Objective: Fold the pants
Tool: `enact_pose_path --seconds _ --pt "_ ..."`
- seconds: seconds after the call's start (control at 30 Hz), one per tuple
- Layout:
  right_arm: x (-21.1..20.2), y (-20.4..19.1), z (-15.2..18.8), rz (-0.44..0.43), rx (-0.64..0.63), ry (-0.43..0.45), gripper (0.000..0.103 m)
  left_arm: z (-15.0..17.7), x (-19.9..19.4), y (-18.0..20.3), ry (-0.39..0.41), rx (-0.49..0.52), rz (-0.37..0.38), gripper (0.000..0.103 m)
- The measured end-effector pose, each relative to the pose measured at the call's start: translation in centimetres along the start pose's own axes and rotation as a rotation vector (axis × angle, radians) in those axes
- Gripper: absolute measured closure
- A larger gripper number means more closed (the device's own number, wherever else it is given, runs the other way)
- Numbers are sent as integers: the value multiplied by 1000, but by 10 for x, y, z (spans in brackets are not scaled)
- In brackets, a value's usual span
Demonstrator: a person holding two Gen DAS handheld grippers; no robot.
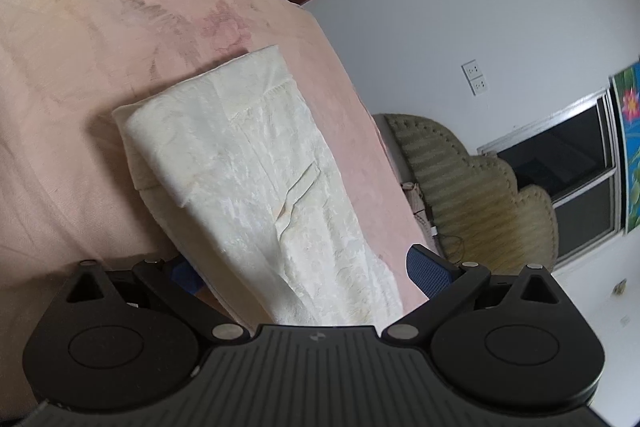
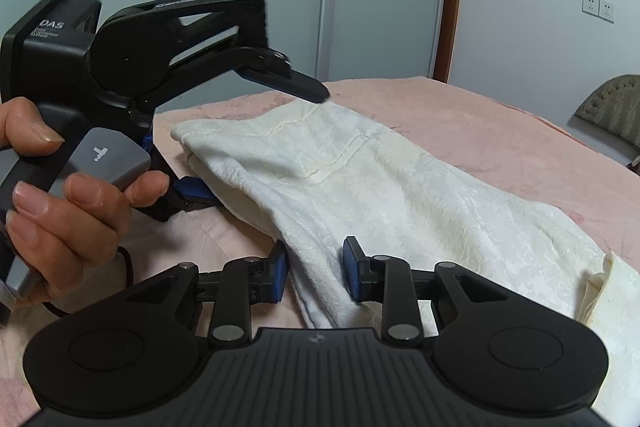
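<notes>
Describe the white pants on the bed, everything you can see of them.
The pants are cream-white, of a crinkled, faintly patterned cloth with visible seams. They lie folded into a long band on the pink bedspread, layers stacked at the near edge and one loose end bunched at the right. The right gripper has an edge of the cloth between its blue pads. The left gripper straddles the band, its jaws wide apart.

Both grippers were matte black, the right gripper (image 2: 314, 269) with blue pads, silver pivot screws and a ribbed deck. The left gripper (image 2: 248, 131) carried white "DAS" lettering and a grey trigger (image 2: 106, 157).
</notes>
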State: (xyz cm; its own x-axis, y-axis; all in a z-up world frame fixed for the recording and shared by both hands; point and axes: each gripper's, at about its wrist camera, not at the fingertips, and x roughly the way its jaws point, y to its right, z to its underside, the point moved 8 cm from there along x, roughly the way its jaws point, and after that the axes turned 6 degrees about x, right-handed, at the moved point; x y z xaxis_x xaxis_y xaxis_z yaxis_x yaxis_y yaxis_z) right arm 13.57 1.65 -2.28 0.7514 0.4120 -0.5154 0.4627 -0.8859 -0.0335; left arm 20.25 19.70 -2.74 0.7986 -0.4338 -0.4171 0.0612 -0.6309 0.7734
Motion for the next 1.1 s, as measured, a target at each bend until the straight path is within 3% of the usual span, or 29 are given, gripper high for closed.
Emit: enact_pose_path --seconds 0.6,0.67,0.77,0.83,0.93,1.0,1.1 --pt "18 -2 -3 -13 -8 -31 74 -7 8 -2 -3 -19 16 1" --pt "19 -4 -1 -26 -29 -56 65 -8 7 -3 0 -21 41 1" --pt "14 -14 1 -128 -97 -124 38 -8 5 -3 1 -14 78 1" --pt "4 -10 -7 -226 -68 -133 38 -8 4 -4 1 -14 97 1" --pt "-8 17 -32 -348 117 -66 40 -8 4 -3 1 -8 106 1" --pt "-7 40 -45 -302 197 -12 40 -8 5 -1 -1 7 102 1" --pt "16 71 -44 -94 202 -39 40 -9 8 0 -7 20 94 1"
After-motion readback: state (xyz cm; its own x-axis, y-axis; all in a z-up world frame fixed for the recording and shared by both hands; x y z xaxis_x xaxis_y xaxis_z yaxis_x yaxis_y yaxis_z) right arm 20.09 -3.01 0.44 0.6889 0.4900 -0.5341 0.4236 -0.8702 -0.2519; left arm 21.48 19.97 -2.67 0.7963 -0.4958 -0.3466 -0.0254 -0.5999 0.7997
